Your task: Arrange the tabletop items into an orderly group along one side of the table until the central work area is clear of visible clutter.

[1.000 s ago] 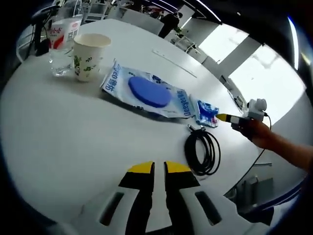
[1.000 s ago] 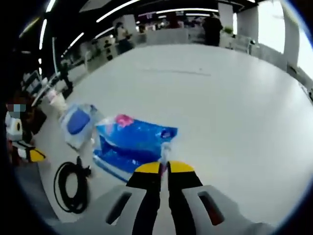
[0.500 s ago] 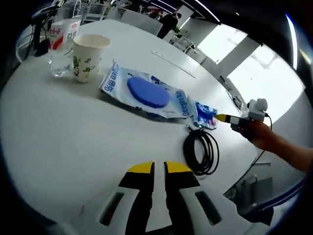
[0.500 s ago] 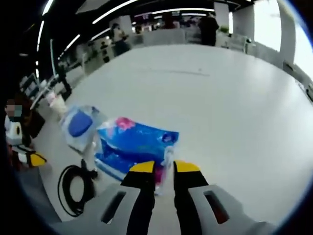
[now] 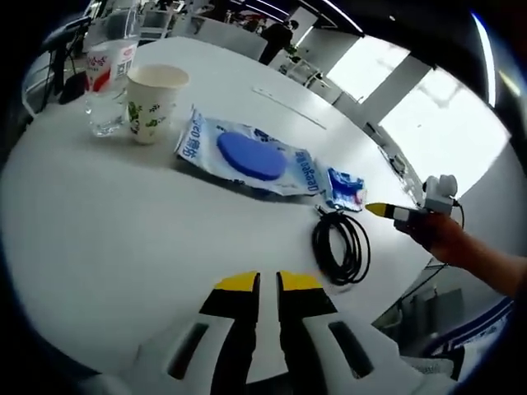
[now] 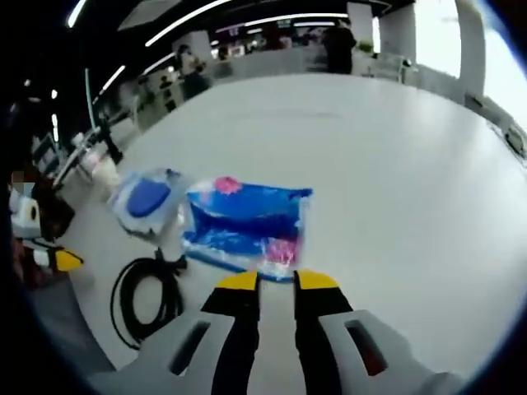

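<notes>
On the white table (image 5: pixel 99 230) lie a white-and-blue packet with a blue disc (image 5: pixel 247 155), a small blue packet (image 5: pixel 346 188) and a coiled black cable (image 5: pixel 342 247). My left gripper (image 5: pixel 268 284) hovers shut over bare table, well short of them. The right gripper (image 5: pixel 387 211), held by a hand (image 5: pixel 449 239), shows beyond the cable. In the right gripper view, my right gripper (image 6: pixel 277 284) is open just behind the blue packet (image 6: pixel 247 222), which lies flat. The disc packet (image 6: pixel 148 197) and the cable (image 6: pixel 148 288) sit to its left.
A paper cup (image 5: pixel 154 100) and a clear water bottle (image 5: pixel 107 78) stand together at the far left of the table. The table edge curves close beyond the cable. Wide bare tabletop (image 6: pixel 395 164) stretches to the right of the blue packet. People and desks are far behind.
My right gripper opened, let go of the blue packet's edge and drew back a little; the packet now lies flat. The left gripper's jaws stayed as they were.
</notes>
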`<state>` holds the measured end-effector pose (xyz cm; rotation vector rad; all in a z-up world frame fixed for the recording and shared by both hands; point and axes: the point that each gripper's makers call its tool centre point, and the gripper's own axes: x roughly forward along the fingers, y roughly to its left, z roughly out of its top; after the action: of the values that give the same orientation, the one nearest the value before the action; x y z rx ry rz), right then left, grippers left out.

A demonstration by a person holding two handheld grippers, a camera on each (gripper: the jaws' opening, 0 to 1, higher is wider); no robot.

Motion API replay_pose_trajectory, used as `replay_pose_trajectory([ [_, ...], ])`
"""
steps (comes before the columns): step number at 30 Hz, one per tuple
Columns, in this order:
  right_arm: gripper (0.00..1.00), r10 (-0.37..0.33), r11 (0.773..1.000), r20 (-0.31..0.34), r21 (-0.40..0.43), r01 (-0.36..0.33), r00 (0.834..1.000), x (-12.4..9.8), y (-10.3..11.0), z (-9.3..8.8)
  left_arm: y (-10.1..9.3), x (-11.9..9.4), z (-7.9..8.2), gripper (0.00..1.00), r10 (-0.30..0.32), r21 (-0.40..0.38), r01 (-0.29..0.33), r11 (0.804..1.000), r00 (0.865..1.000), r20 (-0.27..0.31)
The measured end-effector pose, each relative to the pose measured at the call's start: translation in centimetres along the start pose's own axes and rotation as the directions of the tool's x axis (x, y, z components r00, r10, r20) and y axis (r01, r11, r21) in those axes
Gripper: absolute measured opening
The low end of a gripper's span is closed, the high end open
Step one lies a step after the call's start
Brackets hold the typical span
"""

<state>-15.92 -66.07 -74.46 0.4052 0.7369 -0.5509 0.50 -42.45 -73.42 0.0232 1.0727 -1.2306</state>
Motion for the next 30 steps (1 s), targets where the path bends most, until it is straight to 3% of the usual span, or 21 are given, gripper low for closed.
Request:
replay_pose_trajectory([
  [16,0.15,0.037,0.999,0.004,0.028,-0.038,0.999,-1.7,3.7,-2.9,1.6,-1.8,0.5,0.05,-0.012,0.056,0.011,0.998,1.000,0.010],
  [19,0.16,0.043,0.999,0.009,0.013,-0.043,0.999,-2.0,4.0,-2.6,2.2,-2.3,1.0,0.06,-0.008,0.063,0.007,0.998,1.000,0.024],
  [27,0.23,0.081,0.994,0.009,-0.072,-0.080,0.997,-2.9,6.3,-1.7,2.8,-3.8,3.3,0.09,-0.003,0.203,-0.008,0.979,0.999,0.053],
  [30,0.25,0.093,0.993,0.022,-0.080,-0.091,0.995,-3.2,7.2,-1.1,3.0,-4.5,4.3,0.12,-0.014,0.210,-0.001,0.978,0.997,0.071],
])
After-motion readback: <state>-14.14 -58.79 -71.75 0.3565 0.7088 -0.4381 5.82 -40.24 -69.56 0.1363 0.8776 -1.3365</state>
